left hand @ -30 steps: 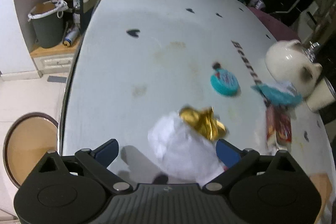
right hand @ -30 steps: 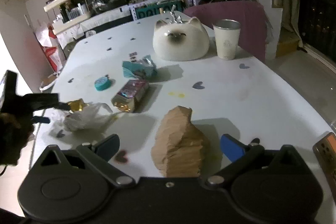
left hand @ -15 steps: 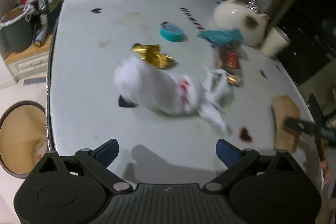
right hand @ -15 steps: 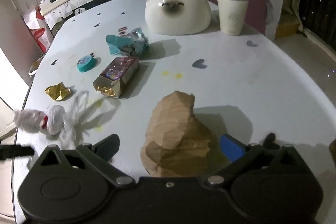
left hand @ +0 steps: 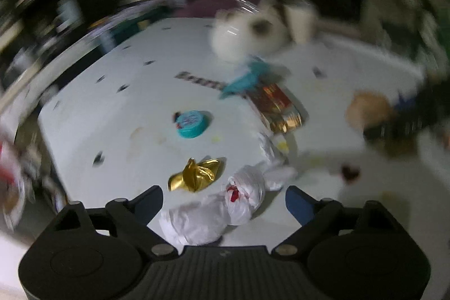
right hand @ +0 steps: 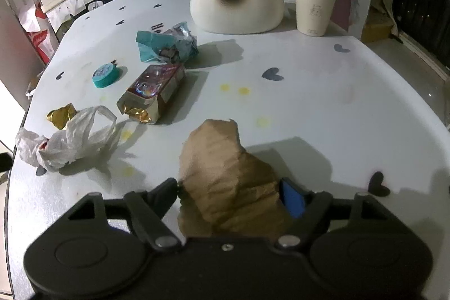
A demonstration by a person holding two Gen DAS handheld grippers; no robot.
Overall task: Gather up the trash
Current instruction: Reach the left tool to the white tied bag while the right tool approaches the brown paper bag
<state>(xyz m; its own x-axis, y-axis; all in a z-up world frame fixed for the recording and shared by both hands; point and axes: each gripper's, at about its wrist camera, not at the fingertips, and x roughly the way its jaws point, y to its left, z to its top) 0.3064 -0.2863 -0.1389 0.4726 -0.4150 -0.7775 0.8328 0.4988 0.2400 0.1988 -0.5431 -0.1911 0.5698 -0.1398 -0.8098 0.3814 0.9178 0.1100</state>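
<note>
On the white table (right hand: 323, 108) the crumpled brown paper bag (right hand: 225, 182) sits between the right gripper (right hand: 229, 194) fingers, which have just been closing and now touch its sides; the left gripper (left hand: 223, 200) gapes wide over the white plastic bag (left hand: 222, 211), gripping nothing

1. The table (right hand: 323, 108) is white, scattered with small dark heart prints and a few yellow spots.
2. The crumpled paper bag (right hand: 225, 182) is plain brown.
3. The plastic bag (right hand: 67, 142) is translucent white with a red patch.
4. The foil wrapper (right hand: 60, 115) is shiny gold.
5. The round lid (right hand: 105, 75) is teal.
6. The snack box (right hand: 153, 92) is dark with colourful print and a gold foil end.
7. The crumpled packet (right hand: 166, 45) is teal and silver.
8. The cat-shaped pot (right hand: 236, 4) is cream with a dark brown face.
9. The cup (right hand: 315, 4) is cream with a grey rim.
</note>
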